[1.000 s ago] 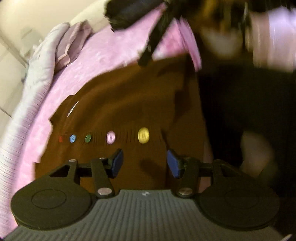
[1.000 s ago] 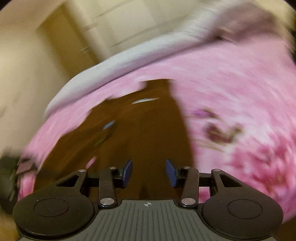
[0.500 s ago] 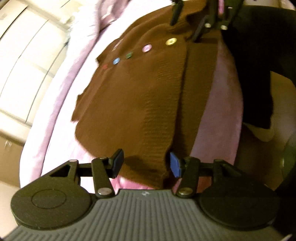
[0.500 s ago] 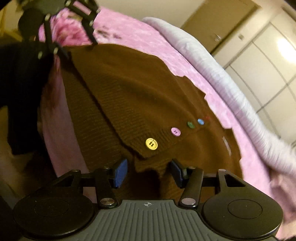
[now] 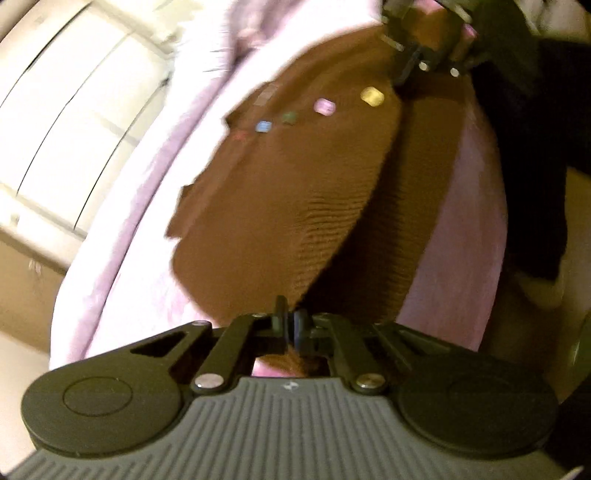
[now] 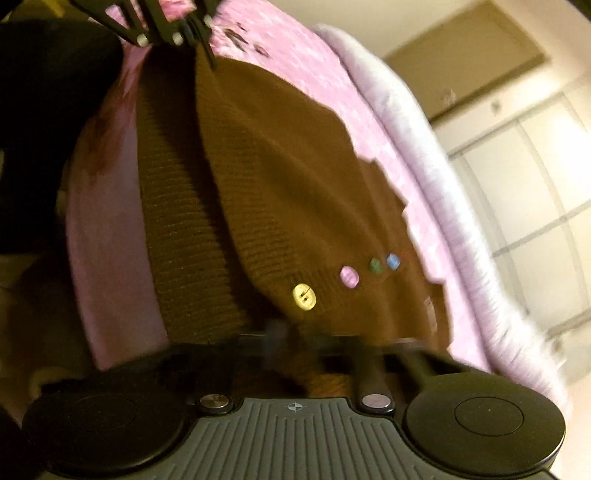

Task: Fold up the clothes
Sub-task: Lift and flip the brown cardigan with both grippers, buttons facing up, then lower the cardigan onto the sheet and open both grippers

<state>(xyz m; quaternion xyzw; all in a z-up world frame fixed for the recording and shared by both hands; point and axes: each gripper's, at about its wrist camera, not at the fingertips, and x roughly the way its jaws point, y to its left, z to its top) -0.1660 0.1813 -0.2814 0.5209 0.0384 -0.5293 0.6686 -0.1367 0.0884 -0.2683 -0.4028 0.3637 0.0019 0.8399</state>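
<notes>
A brown knit cardigan (image 5: 295,192) with a row of coloured buttons (image 5: 371,96) lies on a pink bedspread (image 5: 122,258). My left gripper (image 5: 290,325) is shut on its near hem corner. In the right wrist view the cardigan (image 6: 288,177) stretches away, yellow button (image 6: 304,297) closest. My right gripper (image 6: 295,334) is blurred but its jaws stand together on the opposite hem corner. Each gripper shows at the far end of the other's view: the right one (image 5: 428,55) and the left one (image 6: 166,26).
A person in dark clothing (image 5: 532,147) stands at the bed's edge. A white quilt (image 6: 454,206) lies along the far side of the bed. Wardrobe doors (image 5: 62,110) and a wooden door (image 6: 465,55) stand behind.
Both grippers were open over the cardigan's hem half a second ago; now both have closed on it. The hem edge between them is lifted and drawn taut.
</notes>
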